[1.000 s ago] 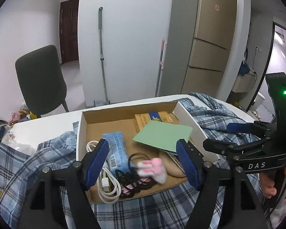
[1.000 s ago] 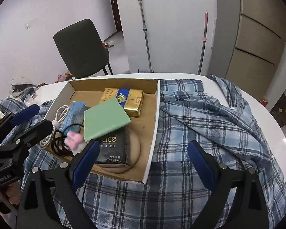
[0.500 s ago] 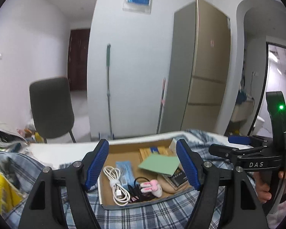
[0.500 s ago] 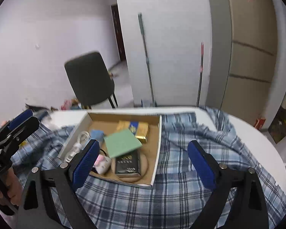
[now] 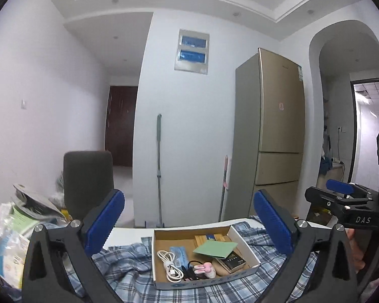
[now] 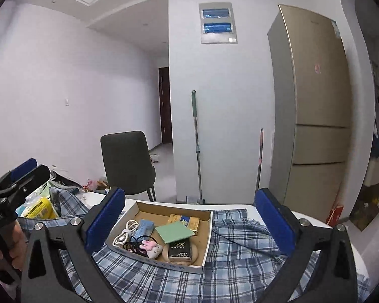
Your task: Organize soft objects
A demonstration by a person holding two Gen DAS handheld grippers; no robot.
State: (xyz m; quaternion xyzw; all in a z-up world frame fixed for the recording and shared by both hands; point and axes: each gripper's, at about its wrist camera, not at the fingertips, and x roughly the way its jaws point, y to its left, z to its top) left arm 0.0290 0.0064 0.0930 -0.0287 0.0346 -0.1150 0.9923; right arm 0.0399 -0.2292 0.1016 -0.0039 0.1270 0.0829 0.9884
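Lying rumpled, blue plaid shirt (image 6: 240, 267)

1. The left gripper (image 5: 189, 224) is held level above the scene, its jaws spread wide with nothing between the blue pads (image 5: 104, 223).
2. The right gripper (image 6: 189, 221) is held the same way, jaws wide apart and gripping nothing.
3. In the left wrist view, the right gripper shows at the far right edge, the right hand (image 5: 361, 250) wrapped around its handle.
4. In the right wrist view, the left hand (image 6: 11, 247) grips the left gripper's handle at the left edge.
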